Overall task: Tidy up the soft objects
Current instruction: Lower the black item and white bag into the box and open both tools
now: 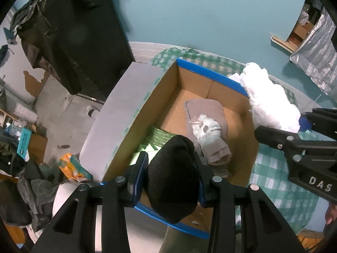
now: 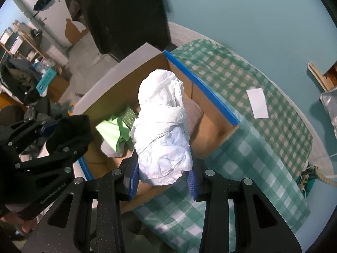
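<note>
Black sock (image 1: 172, 177) clamped in left gripper (image 1: 171, 178), hanging over the box (image 1: 210, 74) near corner, likely for a drop-in. White bundle (image 2: 162, 126) pinched in right gripper (image 2: 163, 177), over the box's right side. Box on checked surface (image 2: 242, 147) already holds beige cloth (image 1: 212, 113), green cloth (image 2: 113, 130). Both fingers pitched steeply down.

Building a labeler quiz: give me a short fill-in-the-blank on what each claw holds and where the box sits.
1. The left claw grips a soft bundle coloured ____.
2. The right claw grips a crumpled bundle coloured ____.
3. The cardboard box has its rim edged in tape coloured ____.
4. The box stands on a checked cloth of white and ____.

Missing words: black; white; blue; green
</note>
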`<state>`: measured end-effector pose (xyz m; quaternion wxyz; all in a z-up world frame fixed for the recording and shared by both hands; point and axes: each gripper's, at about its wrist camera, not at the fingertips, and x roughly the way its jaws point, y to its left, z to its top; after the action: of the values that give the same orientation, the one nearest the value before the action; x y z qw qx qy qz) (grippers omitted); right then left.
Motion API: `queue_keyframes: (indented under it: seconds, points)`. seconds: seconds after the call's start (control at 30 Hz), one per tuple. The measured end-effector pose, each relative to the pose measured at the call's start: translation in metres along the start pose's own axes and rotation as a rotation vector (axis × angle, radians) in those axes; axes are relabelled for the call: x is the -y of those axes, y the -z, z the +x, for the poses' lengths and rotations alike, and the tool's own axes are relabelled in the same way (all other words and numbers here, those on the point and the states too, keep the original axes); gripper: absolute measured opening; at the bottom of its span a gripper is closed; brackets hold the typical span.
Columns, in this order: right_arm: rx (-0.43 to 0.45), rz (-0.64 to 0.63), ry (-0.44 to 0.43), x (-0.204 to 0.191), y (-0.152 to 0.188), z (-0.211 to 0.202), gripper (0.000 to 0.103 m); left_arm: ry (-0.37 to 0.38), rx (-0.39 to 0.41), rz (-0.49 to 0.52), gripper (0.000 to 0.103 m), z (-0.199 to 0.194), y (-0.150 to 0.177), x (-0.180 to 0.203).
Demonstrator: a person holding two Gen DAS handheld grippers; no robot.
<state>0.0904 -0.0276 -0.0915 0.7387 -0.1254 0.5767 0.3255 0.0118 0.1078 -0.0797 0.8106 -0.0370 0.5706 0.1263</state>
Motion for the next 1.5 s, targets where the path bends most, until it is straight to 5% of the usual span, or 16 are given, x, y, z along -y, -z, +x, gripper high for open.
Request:
queue_keyframes:
  seconds: [0.73, 0.87, 1.03, 1.5]
  points:
    - [-0.069, 0.054, 0.012, 0.0, -0.026, 0.048, 0.039, 0.009, -0.084, -0.007, 0.044, 0.045, -0.014, -0.014]
    - [-0.089, 0.067, 0.047, 0.003, -0.026, 0.051, 0.043, 0.002, -0.076, -0.002, 0.052, 0.046, -0.015, -0.014]
    - [-0.071, 0.073, 0.064, 0.003, -0.025, 0.043, 0.061, 0.019, -0.048, 0.001, 0.064, 0.037, -0.017, -0.016]
    - [0.017, 0.101, 0.07, 0.004, -0.021, -0.003, 0.062, 0.023, 0.055, 0.055, 0.079, -0.016, -0.012, -0.008]
